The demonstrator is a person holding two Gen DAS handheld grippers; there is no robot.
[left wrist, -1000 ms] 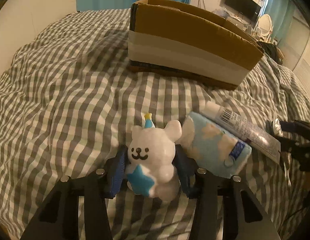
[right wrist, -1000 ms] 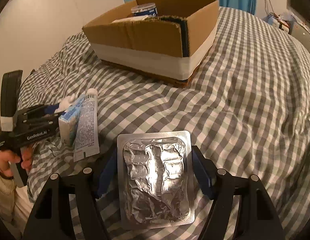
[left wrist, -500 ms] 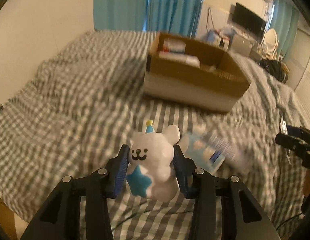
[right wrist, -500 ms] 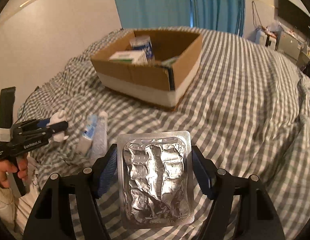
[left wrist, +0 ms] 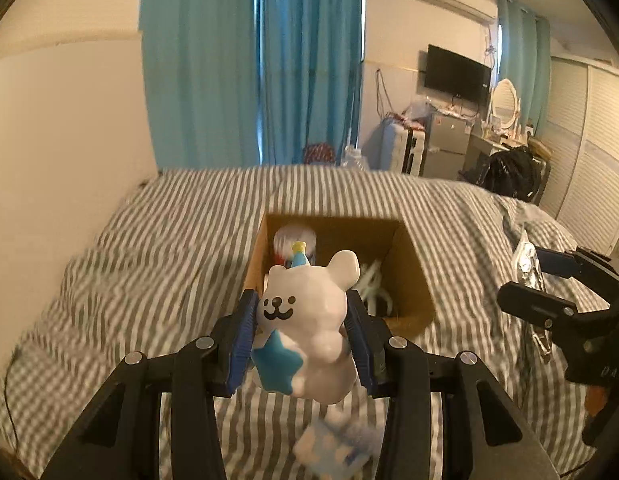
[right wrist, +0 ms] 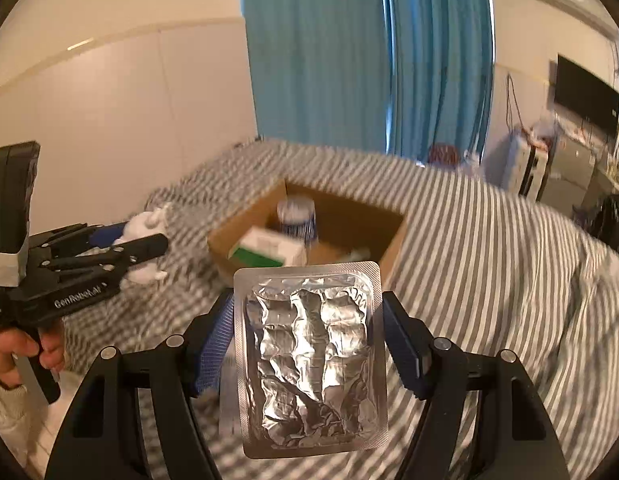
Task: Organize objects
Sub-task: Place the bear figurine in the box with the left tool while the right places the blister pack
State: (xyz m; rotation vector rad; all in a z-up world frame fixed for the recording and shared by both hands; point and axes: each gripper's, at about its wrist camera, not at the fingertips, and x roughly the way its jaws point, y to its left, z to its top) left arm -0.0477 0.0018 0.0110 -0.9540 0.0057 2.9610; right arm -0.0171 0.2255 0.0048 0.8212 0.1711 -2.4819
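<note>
The left tongs (left wrist: 301, 340) clamp a glossy white bear figurine (left wrist: 309, 320) with a blue star and tiny party hat, held in the air before the open cardboard box (left wrist: 413, 264) on the checked bed (left wrist: 129, 280). The right tongs (right wrist: 309, 344) pinch a crinkled foil blister pack (right wrist: 313, 356) by its side edges. Half a second ago both sat lower; now they are raised, the box smaller and farther. Only the right view shows a green-and-white carton (right wrist: 269, 250) inside the box; the left shows a blue cloud-print pouch (left wrist: 337, 446) lying on the bed below.
</note>
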